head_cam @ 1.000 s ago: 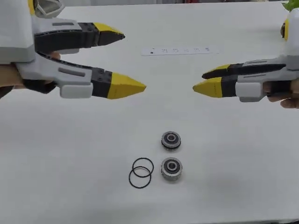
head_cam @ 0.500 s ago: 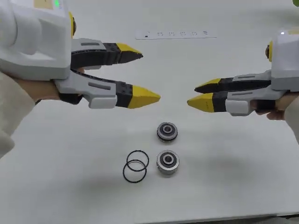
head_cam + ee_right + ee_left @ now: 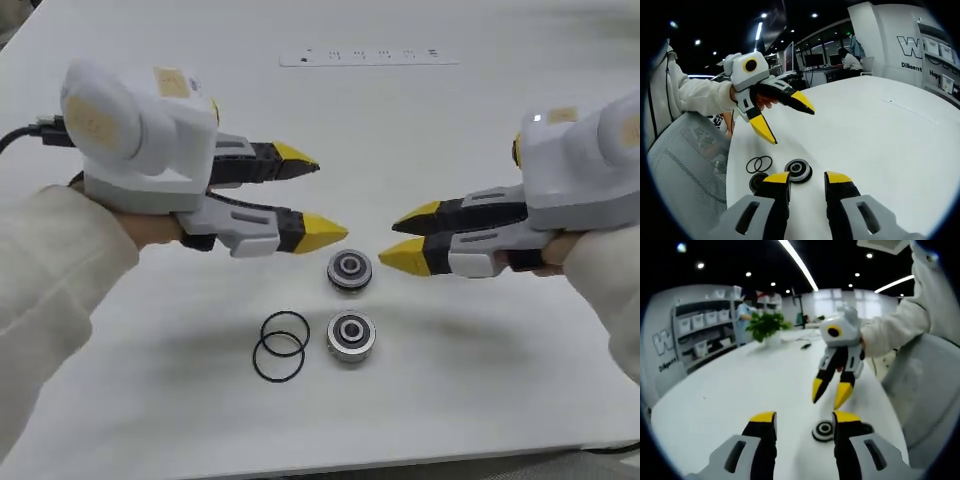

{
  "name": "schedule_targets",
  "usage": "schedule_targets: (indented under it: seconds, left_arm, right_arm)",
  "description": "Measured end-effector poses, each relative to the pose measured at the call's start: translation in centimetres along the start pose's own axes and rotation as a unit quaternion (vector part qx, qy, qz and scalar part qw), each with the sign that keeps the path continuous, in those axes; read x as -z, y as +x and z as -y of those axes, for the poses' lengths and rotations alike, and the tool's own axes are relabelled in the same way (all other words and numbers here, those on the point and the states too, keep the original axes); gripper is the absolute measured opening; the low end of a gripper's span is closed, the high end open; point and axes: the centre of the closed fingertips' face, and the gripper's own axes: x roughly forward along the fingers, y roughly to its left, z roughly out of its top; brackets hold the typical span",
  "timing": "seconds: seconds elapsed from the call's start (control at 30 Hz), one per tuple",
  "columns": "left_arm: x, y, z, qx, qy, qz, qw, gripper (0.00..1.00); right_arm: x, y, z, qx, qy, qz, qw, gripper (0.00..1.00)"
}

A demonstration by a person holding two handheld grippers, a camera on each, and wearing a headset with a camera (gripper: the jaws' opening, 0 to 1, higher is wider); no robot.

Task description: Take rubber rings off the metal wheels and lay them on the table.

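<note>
Two metal wheels lie flat on the white table, the far wheel (image 3: 349, 269) and the near wheel (image 3: 350, 336). Two loose black rubber rings (image 3: 281, 344) overlap just left of the near wheel. My left gripper (image 3: 318, 195) hovers open, its lower tip close above and left of the far wheel. My right gripper (image 3: 393, 238) is open with a narrower gap, its tips just right of that wheel. The left gripper view has its own jaws (image 3: 805, 417) spread, one wheel (image 3: 824, 430) and the right gripper (image 3: 829, 397) beyond. The right gripper view shows both wheels (image 3: 798, 170), the rings (image 3: 759, 163) and the left gripper (image 3: 789, 124).
A white power strip (image 3: 370, 57) lies at the far side of the table (image 3: 120, 380). The table's near edge runs just below the rings. A potted plant (image 3: 766, 326) and shelves with bins stand further back in the room.
Both grippers have come down and inward toward the far wheel, their tips now flanking it. The head camera has also shifted. Wheels and rings have not moved.
</note>
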Motion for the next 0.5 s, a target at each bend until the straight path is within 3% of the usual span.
schedule_targets:
  seconds: [0.13,0.23,0.5]
  left_arm:
    - [1.2,0.5,0.8,0.001,-0.001,-0.009,1.0000,0.37]
    - [2.0,0.7,1.2,0.002,-0.003,-0.020,0.9998,0.36]
    - [2.4,1.2,1.7,0.005,-0.012,-0.024,0.9996,0.31]
  right_arm:
    - [1.0,0.1,0.2,0.002,0.008,-0.009,0.9999,0.24]
    - [1.3,0.3,0.1,0.001,0.008,-0.014,0.9999,0.24]
    - [1.6,1.1,-0.4,-0.006,-0.006,-0.019,0.9998,0.23]
